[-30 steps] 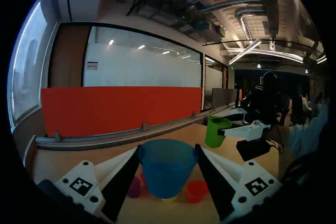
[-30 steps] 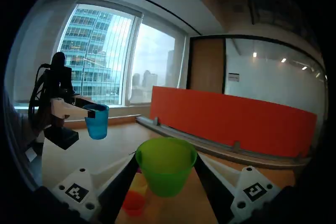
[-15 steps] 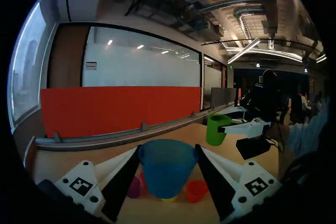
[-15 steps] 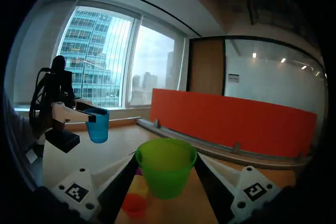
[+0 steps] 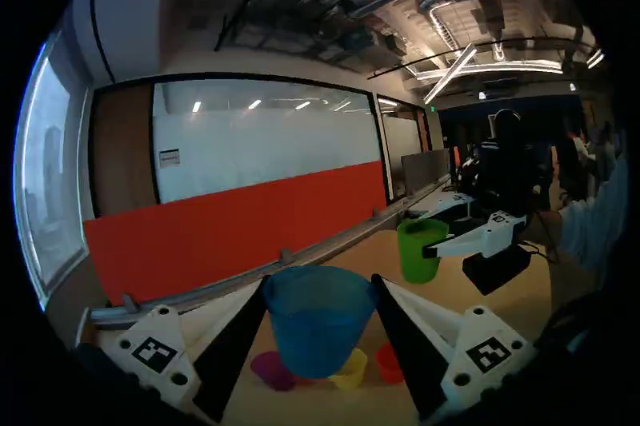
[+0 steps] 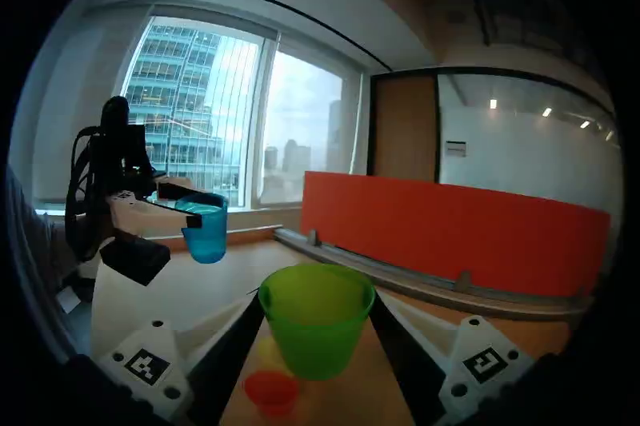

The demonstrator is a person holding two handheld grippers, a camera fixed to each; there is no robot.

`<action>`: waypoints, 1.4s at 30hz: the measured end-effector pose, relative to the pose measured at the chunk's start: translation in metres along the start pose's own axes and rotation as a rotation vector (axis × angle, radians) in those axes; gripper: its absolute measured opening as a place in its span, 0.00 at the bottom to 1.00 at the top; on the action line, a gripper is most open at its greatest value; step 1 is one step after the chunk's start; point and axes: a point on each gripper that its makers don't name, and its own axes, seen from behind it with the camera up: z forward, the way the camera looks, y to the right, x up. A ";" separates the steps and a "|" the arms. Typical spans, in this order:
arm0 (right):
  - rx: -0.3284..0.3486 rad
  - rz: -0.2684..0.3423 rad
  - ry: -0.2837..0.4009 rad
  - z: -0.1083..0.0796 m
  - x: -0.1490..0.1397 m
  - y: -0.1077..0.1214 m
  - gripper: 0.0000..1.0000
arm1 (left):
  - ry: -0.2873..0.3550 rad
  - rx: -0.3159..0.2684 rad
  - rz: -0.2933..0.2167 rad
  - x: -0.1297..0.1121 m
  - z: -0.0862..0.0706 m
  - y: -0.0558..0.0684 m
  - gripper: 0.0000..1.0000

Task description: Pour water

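Note:
In the left gripper view my left gripper (image 5: 320,310) is shut on a blue cup (image 5: 319,328), held above the wooden table (image 5: 472,298); the cup is tilted a little in the right gripper view. Farther right there, the right gripper (image 5: 468,244) holds a green cup (image 5: 419,249). In the right gripper view my right gripper (image 6: 317,318) is shut on that green cup (image 6: 317,328), upright and seemingly empty. The left gripper (image 6: 160,214) with the blue cup (image 6: 205,228) hangs at the left, water showing inside it.
Small purple (image 5: 273,368), yellow (image 5: 350,368) and red (image 5: 389,362) cups stand on the table below the blue cup; a red cup (image 6: 272,392) and a yellow one (image 6: 270,352) sit under the green cup. An orange divider (image 6: 456,226) with a metal rail (image 6: 400,276) borders the table. Windows (image 6: 192,130) lie beyond.
The left gripper has tilted and swung, so the divider now slants in its view. The two cups have drawn closer together; the blue cup appears larger and nearer in the right gripper view.

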 end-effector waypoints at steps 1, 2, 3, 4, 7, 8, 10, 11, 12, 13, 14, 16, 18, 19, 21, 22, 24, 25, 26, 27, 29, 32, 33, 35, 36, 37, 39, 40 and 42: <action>0.010 0.001 -0.001 0.000 -0.001 -0.004 0.92 | 0.002 0.003 0.018 0.003 0.000 0.000 0.91; 0.019 0.003 -0.001 0.000 -0.002 -0.007 0.92 | 0.003 0.005 0.035 0.006 -0.001 0.000 0.90; 0.027 0.002 -0.002 0.000 -0.003 -0.011 0.92 | 0.004 0.007 0.051 0.009 -0.001 0.000 0.90; 0.034 0.000 -0.004 0.000 -0.005 -0.014 0.92 | 0.005 0.008 0.070 0.012 -0.002 0.001 0.90; 0.056 -0.004 -0.008 0.002 -0.009 -0.025 0.92 | 0.007 0.012 0.122 0.021 -0.002 0.003 0.90; 0.064 -0.005 -0.010 0.003 -0.010 -0.029 0.92 | 0.008 0.014 0.138 0.024 -0.002 0.003 0.90; 0.083 -0.004 -0.012 0.004 -0.012 -0.037 0.92 | 0.007 0.019 0.173 0.030 -0.001 0.004 0.90; 0.093 -0.002 -0.013 0.005 -0.013 -0.042 0.92 | 0.007 0.021 0.189 0.032 -0.001 0.004 0.90; 0.102 -0.001 -0.013 0.006 -0.013 -0.046 0.92 | 0.006 0.023 0.206 0.034 0.000 0.004 0.90; 0.112 0.000 -0.013 0.007 -0.014 -0.050 0.92 | 0.005 0.025 0.224 0.036 0.000 0.004 0.90; 0.121 0.001 -0.012 0.008 -0.014 -0.054 0.92 | 0.004 0.027 0.240 0.038 0.001 0.004 0.90; 0.139 0.000 -0.012 0.011 -0.015 -0.063 0.92 | 0.001 0.029 0.275 0.043 0.002 0.005 0.90; 0.155 -0.001 -0.011 0.013 -0.016 -0.070 0.92 | -0.001 0.030 0.307 0.047 0.003 0.006 0.90; 0.162 -0.001 -0.011 0.014 -0.016 -0.073 0.92 | 0.000 0.030 0.325 0.049 0.003 0.007 0.90; 0.174 -0.002 -0.010 0.016 -0.016 -0.080 0.92 | 0.000 0.029 0.356 0.054 0.003 0.009 0.90; 0.181 -0.001 -0.008 0.017 -0.016 -0.083 0.92 | -0.002 0.027 0.374 0.055 0.003 0.011 0.90; 0.193 0.002 -0.006 0.019 -0.015 -0.089 0.92 | -0.005 0.024 0.404 0.058 0.002 0.014 0.90; 0.200 0.003 -0.004 0.021 -0.015 -0.092 0.92 | -0.007 0.023 0.419 0.059 0.001 0.015 0.90; 0.205 0.004 -0.003 0.022 -0.015 -0.094 0.92 | -0.009 0.022 0.432 0.060 0.001 0.016 0.90; 0.210 0.005 -0.002 0.022 -0.014 -0.097 0.92 | -0.011 0.021 0.443 0.061 0.000 0.017 0.90; 0.220 0.007 0.002 0.024 -0.013 -0.102 0.92 | -0.014 0.020 0.466 0.064 -0.001 0.019 0.90; 0.233 0.009 0.004 0.026 -0.012 -0.107 0.91 | -0.017 0.025 0.498 0.068 -0.002 0.020 0.90; 0.236 0.009 0.005 0.027 -0.011 -0.109 0.92 | -0.019 0.027 0.507 0.069 -0.002 0.021 0.90; 0.243 0.007 0.007 0.028 -0.011 -0.112 0.92 | -0.024 0.030 0.527 0.071 -0.002 0.021 0.90; 0.246 0.007 0.007 0.029 -0.011 -0.113 0.92 | -0.026 0.031 0.537 0.072 -0.002 0.021 0.90; 0.249 0.008 0.008 0.030 -0.011 -0.114 0.92 | -0.029 0.032 0.548 0.072 -0.001 0.022 0.90; 0.255 0.009 0.010 0.031 -0.011 -0.116 0.92 | -0.033 0.033 0.568 0.073 -0.001 0.022 0.90; 0.259 0.010 0.011 0.031 -0.010 -0.117 0.92 | -0.035 0.033 0.578 0.074 -0.001 0.023 0.90; 0.264 0.013 0.012 0.032 -0.010 -0.120 0.92 | -0.038 0.033 0.598 0.075 0.000 0.024 0.90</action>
